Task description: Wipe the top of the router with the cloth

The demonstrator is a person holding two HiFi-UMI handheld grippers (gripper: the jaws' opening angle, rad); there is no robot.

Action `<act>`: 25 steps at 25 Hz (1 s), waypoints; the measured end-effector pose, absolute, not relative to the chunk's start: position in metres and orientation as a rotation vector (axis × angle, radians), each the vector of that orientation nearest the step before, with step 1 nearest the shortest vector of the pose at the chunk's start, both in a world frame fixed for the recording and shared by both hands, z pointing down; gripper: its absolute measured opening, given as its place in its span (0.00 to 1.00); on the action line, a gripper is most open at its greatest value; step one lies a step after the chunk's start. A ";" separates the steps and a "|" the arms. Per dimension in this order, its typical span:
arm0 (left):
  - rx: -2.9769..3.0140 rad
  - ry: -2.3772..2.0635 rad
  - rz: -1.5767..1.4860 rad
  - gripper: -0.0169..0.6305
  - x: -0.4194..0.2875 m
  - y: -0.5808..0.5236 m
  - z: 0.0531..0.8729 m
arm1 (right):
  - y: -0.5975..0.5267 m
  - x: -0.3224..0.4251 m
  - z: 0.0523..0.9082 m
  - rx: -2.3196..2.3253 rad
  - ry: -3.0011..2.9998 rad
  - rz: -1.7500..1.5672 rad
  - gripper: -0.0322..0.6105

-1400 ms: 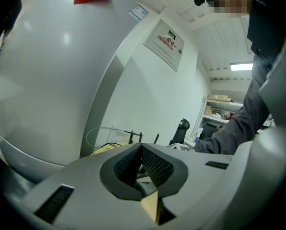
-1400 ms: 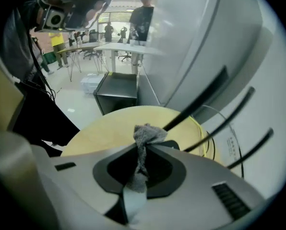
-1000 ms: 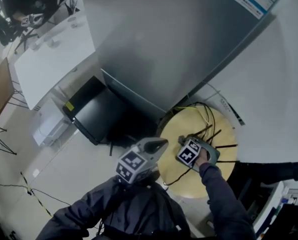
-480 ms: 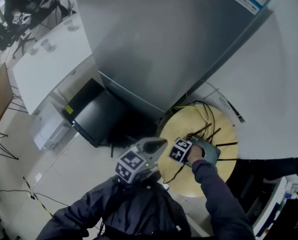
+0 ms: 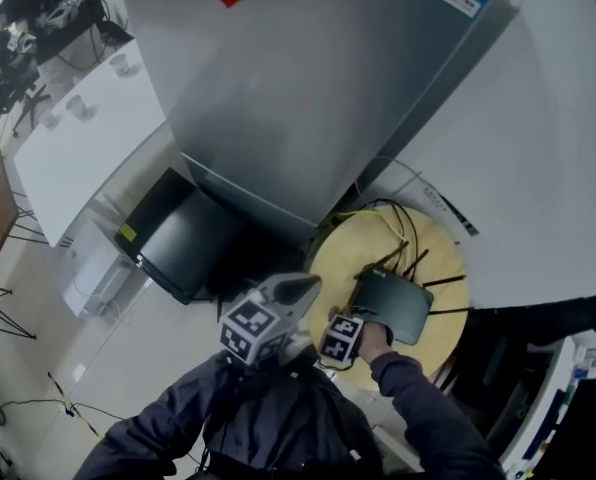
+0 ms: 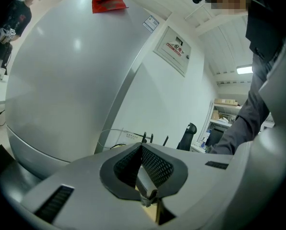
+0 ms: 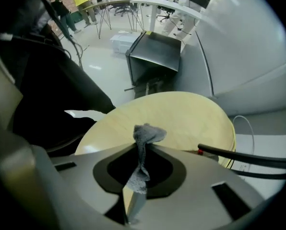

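Note:
The dark grey router lies on a round wooden table, its antennas pointing right. My right gripper sits just left of the router at the table's near edge, with its jaws hidden under the marker cube in the head view. In the right gripper view the right gripper is shut on a small grey cloth that sticks up above the tabletop. My left gripper is held left of the table, off the router. In its own view the left gripper is shut with nothing in it.
A large grey rounded cabinet stands right behind the table. A black box sits on the floor to the left. Cables trail over the table's far side. A black cable crosses the right gripper view.
My right gripper has slid with the cloth off the router's top, left and toward me, so the top now shows. The left gripper has stayed put.

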State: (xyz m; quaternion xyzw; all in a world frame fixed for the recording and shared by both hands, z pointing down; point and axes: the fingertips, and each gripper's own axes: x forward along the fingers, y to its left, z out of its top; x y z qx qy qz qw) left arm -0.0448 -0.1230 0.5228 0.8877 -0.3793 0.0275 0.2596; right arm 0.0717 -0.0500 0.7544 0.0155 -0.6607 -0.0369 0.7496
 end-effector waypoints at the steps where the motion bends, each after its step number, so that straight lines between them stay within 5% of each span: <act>1: 2.410 -1.019 0.078 0.03 -0.043 -0.123 0.523 | -0.047 0.074 0.756 0.045 -1.441 -0.116 0.16; 12: 2.457 -0.897 0.141 0.03 -0.019 -0.112 0.525 | -0.044 0.101 0.759 0.268 -1.494 -0.272 0.16; 25: 2.559 -0.643 0.273 0.03 0.055 -0.106 0.522 | -0.020 0.287 0.768 0.655 -1.423 0.087 0.16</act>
